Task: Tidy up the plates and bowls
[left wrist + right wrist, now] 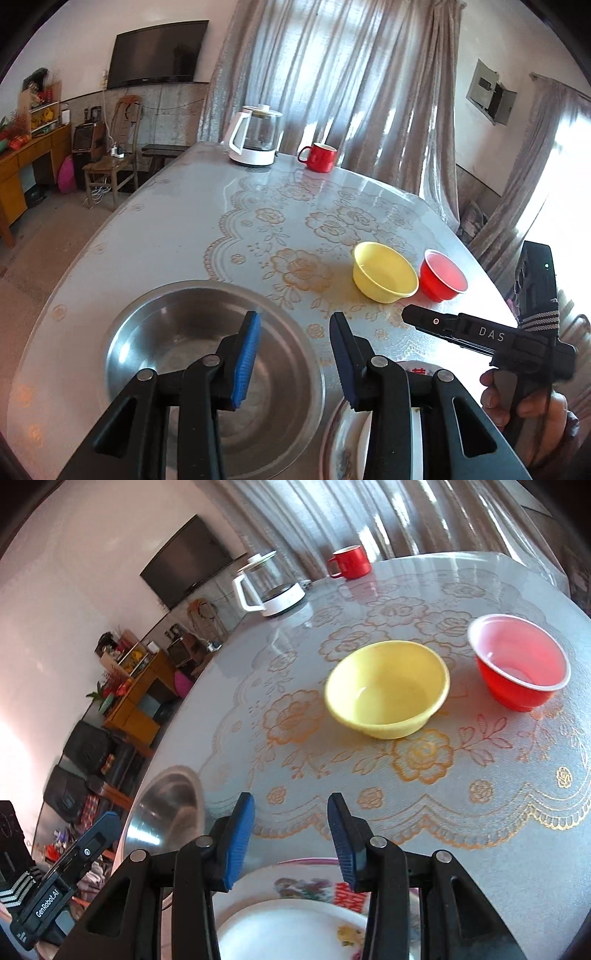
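Steel basin (207, 354) sits upright, mouth up, at table's (177, 221) near-left edge. Yellow bowl (388, 690) and red bowl (521, 661) stand upright, just apart, toward right edge; round, no long axis. Floral plate (314, 886) w/ white plate (291, 930) on it at near edge. Left gripper (293, 358) and right gripper (291, 838): fingers spread, nothing betw. them.

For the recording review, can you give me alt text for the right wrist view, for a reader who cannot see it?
The right gripper hangs open and empty over a flowered table, above a patterned plate at the near edge. Beyond it stand a yellow bowl and a red bowl, apart. A steel basin sits left; a kettle and red mug stand far back.
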`<act>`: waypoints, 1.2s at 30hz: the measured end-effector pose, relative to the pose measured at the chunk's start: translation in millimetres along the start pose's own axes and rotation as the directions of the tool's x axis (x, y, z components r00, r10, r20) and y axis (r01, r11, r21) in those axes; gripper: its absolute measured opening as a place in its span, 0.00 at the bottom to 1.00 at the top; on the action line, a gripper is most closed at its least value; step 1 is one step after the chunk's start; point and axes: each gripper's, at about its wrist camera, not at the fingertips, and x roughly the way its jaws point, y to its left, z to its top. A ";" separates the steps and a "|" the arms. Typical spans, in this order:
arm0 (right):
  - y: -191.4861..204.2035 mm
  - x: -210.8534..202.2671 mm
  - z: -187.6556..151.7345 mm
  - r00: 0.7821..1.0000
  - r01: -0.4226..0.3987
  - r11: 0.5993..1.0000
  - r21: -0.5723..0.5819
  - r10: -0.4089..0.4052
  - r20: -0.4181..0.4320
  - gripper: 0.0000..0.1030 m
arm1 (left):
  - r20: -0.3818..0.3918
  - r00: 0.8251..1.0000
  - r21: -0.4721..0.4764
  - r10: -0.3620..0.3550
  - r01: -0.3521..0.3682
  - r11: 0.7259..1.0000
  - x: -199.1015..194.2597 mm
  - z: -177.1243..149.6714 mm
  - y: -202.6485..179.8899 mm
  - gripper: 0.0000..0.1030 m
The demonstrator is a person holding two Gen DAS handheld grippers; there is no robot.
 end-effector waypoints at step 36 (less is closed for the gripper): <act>-88.6 31.4 60.7 0.990 0.129 0.981 0.142 -0.135 0.034 0.15 | -0.267 0.955 -0.044 -0.133 0.125 0.991 167.5 50.0 -75.3 0.22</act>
